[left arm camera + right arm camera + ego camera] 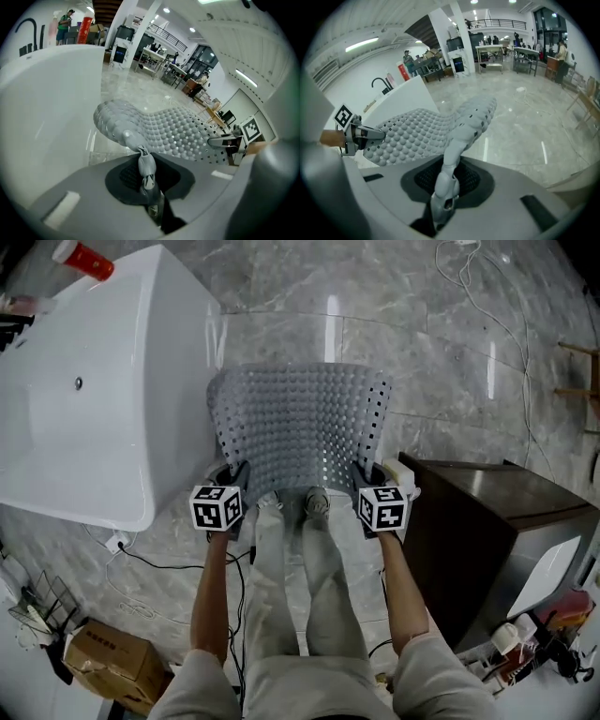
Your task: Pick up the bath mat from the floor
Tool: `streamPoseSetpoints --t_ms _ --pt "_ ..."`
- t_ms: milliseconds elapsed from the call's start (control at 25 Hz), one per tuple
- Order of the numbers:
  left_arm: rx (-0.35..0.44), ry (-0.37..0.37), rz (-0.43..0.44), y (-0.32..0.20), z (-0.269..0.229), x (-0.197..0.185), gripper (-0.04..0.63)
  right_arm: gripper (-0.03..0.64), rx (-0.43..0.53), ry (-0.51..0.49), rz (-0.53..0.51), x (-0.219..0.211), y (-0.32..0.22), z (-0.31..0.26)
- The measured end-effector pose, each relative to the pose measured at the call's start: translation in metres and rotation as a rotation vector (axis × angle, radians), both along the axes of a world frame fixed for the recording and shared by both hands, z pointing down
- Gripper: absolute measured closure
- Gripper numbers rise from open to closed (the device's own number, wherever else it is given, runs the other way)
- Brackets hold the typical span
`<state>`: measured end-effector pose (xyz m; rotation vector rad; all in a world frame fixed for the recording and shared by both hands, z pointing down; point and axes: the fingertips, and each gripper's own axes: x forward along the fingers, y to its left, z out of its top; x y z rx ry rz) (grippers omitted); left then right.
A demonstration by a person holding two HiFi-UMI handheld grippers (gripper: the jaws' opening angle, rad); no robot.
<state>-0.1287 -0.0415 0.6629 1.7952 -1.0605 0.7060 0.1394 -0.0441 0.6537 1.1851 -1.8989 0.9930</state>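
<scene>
The grey bath mat (pixel 298 423), studded with bumps and small holes, hangs in the air above the marble floor, stretched between both grippers. My left gripper (pixel 231 486) is shut on the mat's near left corner, and in the left gripper view the mat (pixel 164 129) runs out from the closed jaws (pixel 146 174). My right gripper (pixel 368 486) is shut on the near right corner; the mat's edge (pixel 459 136) folds into its jaws (pixel 446 187). The far edge of the mat sags away from me.
A white bathtub (pixel 89 390) stands at the left, close to the mat's left edge. A dark brown cabinet (pixel 478 531) stands at the right. Cables (pixel 497 315) lie on the floor beyond. A cardboard box (pixel 108 662) and a wire rack sit at the lower left.
</scene>
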Motion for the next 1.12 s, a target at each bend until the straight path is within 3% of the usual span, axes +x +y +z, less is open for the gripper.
streamPoseSetpoints --t_ms 560,920,1120 --pt "0.365 0.049 -0.011 -0.036 -0.302 -0.011 0.554 0.535 0.362 0.036 0.036 0.001 -0.02 -0.303" --pt "0.579 0.053 0.002 -0.052 -0.463 -0.012 0.554 0.537 0.573 0.043 0.043 0.001 -0.036 -0.447" --pt "0.669 0.055 -0.009 -0.06 -0.524 -0.015 0.555 0.537 0.662 0.04 0.044 -0.001 -0.042 -0.502"
